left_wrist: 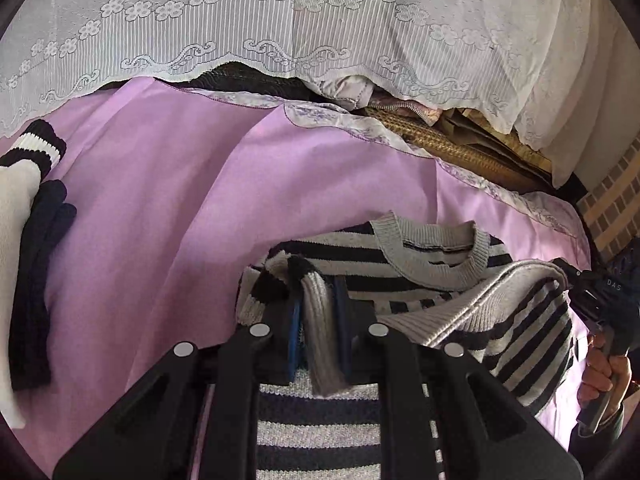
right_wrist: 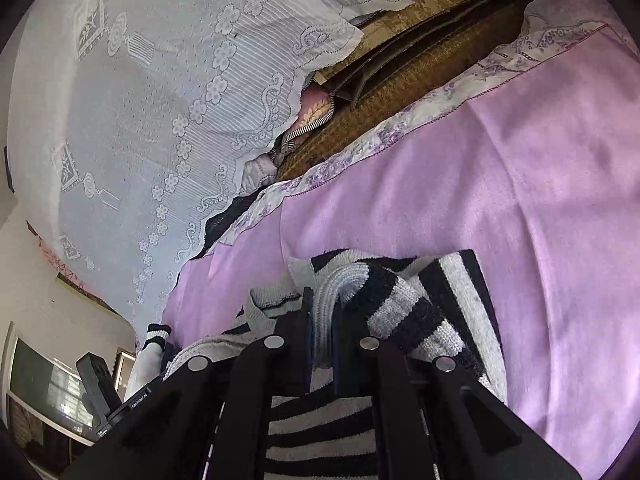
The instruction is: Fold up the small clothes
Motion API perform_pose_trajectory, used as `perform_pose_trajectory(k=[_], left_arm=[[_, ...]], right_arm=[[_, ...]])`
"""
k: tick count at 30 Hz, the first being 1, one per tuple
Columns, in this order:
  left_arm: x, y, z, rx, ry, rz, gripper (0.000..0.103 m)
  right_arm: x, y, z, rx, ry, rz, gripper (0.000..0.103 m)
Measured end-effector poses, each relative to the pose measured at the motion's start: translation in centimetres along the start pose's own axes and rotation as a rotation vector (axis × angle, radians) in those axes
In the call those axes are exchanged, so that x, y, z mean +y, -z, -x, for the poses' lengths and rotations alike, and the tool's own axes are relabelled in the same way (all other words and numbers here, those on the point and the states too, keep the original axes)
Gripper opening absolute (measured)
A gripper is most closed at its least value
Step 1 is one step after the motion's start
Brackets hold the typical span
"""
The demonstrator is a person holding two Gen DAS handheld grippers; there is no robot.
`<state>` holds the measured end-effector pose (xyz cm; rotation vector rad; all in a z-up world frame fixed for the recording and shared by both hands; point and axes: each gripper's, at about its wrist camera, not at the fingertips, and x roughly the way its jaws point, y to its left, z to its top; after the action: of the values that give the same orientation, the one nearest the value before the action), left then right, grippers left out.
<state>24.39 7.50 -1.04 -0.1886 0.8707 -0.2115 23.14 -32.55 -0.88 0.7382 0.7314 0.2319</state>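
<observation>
Sweater [left_wrist: 420, 268] in grey and dark stripes lies bunched on the pink sheet [left_wrist: 168, 216], its ribbed collar turned up toward the far edge of the bed. The left gripper [left_wrist: 318, 332] is pinched on a grey ribbed fold of the sweater, which runs up between its two fingers. The right gripper [right_wrist: 325, 340] is likewise clamped on a pale ribbed edge of the same sweater [right_wrist: 420, 300], lifting a flap of striped knit; in the left wrist view this gripper [left_wrist: 600, 304] shows at the right with the person's hand [left_wrist: 604, 376] around its handle. More striped knit hangs below both grippers, close to the cameras. At the left edge of the sheet lies a white sock [left_wrist: 20, 208] with a dark-striped cuff, touching a dark garment [left_wrist: 38, 280] beside it. Beyond the sheet, a white lace cloth [left_wrist: 280, 24] drapes over a heap of things, with a woven brown mat [left_wrist: 460, 152] showing under its hem.
</observation>
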Motion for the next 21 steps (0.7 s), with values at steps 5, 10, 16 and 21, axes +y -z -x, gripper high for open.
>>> perform_pose_trajectory(k=[5,10,16,21], left_arm=[[0.0,-0.1,-3.6,0.046,-0.048,-0.019,0.017],[0.0,0.3,-3.3,0.050,-0.017,-0.022,0.030],[-0.6,0.5,2.6,-0.158,-0.109,-0.031,0.092],[-4.1,0.6,1.6,-0.094,-0.072,-0.177,0.092]], right_arm=[[-0.7,-0.8,-3.9,0.001,0.062,0.019,0.009],[-2.4,-0.9,-3.0,-0.046,-0.022,-0.078,0.020],[-0.8,-0.5,2.2,-0.212,-0.021,0.006,0.041],[2.2,1.3,-0.4,-0.091,-0.044,0.151,0.037]])
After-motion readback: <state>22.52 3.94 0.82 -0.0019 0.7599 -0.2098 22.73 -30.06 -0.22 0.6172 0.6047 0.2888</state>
